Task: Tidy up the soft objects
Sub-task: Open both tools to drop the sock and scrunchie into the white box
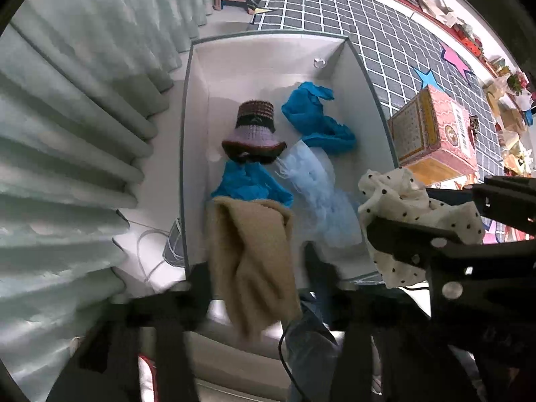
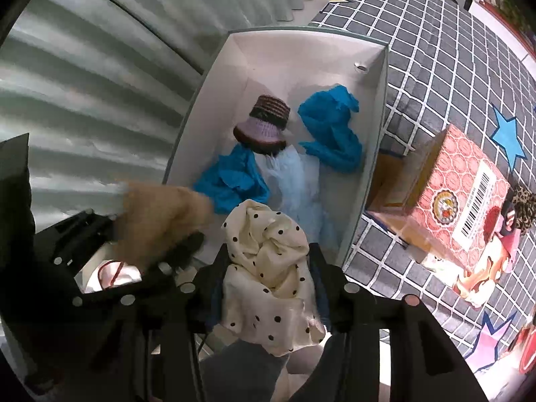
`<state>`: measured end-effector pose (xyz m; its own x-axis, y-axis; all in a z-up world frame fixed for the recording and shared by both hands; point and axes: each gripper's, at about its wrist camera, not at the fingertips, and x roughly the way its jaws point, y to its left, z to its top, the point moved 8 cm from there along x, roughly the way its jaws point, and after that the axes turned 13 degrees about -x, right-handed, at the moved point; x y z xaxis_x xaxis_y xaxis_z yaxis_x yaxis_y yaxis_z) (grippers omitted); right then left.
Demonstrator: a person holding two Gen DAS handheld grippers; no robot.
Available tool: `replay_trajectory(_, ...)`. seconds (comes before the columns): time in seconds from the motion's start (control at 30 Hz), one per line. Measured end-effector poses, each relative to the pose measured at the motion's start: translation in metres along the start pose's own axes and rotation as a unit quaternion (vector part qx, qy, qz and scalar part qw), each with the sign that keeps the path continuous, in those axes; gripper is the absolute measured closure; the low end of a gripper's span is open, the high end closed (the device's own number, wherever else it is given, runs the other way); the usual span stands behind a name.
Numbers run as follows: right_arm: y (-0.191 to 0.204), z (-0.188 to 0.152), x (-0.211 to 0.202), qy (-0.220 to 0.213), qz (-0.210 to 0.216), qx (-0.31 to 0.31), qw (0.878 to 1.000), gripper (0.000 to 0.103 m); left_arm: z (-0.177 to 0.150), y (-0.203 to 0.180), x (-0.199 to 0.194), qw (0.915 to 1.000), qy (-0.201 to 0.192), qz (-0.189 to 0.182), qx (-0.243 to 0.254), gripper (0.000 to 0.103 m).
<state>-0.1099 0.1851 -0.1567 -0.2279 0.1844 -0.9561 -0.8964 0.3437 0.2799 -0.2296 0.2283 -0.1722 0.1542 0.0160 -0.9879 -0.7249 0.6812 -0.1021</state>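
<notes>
We read no legible writing. Left tool (image 1: 254,268) stands parted around tan cloth (image 1: 254,251); right tool (image 2: 268,268), partly open, flanks dotted cloth (image 2: 268,268) above the white box (image 2: 375,154).

Box's (image 1: 196,107) far end bare; hat (image 1: 256,130) and scarves (image 1: 318,117) crowd the middle

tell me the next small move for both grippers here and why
Probably open both a bit wider and lift clear. The tan cloth hangs between the left gripper fingers, the dotted cloth sits between the right gripper fingers, and both hang over the near end of the white box, where the hat and blue cloths already lie.
</notes>
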Motion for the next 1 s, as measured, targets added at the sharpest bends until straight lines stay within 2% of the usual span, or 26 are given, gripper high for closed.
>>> replay_trajectory(0.03, 0.000, 0.001, -0.001, -0.002, 0.000, 0.000, 1.000, 0.030, 0.001, 0.001, -0.001, 1.0000, -0.003, 0.001, -0.001, 0.025)
replay_trajectory(0.07, 0.000, 0.001, -0.003, -0.005, -0.001, -0.001, 1.000, 0.025, 0.002, 0.001, -0.002, 1.0000, -0.007, 0.002, -0.004, 0.021)
replay_trajectory(0.13, 0.001, 0.002, -0.006, -0.010, -0.001, -0.004, 1.000, 0.024, 0.005, 0.003, -0.004, 0.9999, -0.014, 0.000, -0.008, 0.020)
replay_trajectory(0.2, -0.001, 0.004, -0.007, -0.010, 0.000, -0.003, 1.000, 0.024, 0.006, 0.005, -0.003, 0.9998, -0.009, -0.007, -0.018, 0.011)
replay_trajectory(0.27, -0.004, 0.004, -0.008, -0.008, -0.005, 0.002, 1.000, 0.012, 0.008, 0.008, -0.001, 0.9997, -0.005, -0.005, -0.025, 0.001)
replay_trajectory(0.3, -0.007, 0.004, -0.009, -0.009, -0.008, 0.006, 1.000, 0.001, 0.009, 0.009, -0.001, 0.9996, -0.005, -0.003, -0.026, 0.000)
replay_trajectory(0.43, -0.011, 0.003, -0.016, -0.017, 0.006, 0.020, 1.000, 0.001, 0.012, 0.013, -0.002, 0.9991, -0.005, -0.010, -0.040, 0.000)
replay_trajectory(0.7, -0.020, 0.012, -0.040, -0.040, -0.004, 0.026, 0.999, 0.001, 0.024, -0.002, -0.012, 0.9992, -0.010, -0.017, -0.033, 0.000)
replay_trajectory(0.87, -0.039, 0.012, -0.070, -0.070, -0.008, 0.046, 0.996, 0.001, 0.037, -0.027, -0.023, 0.9990, -0.011, -0.038, -0.022, 0.000)
replay_trajectory(1.0, -0.069, 0.006, -0.096, -0.094, -0.015, 0.078, 0.992, 0.001, 0.047, -0.052, -0.031, 0.9987, -0.018, -0.048, 0.000, 0.000)
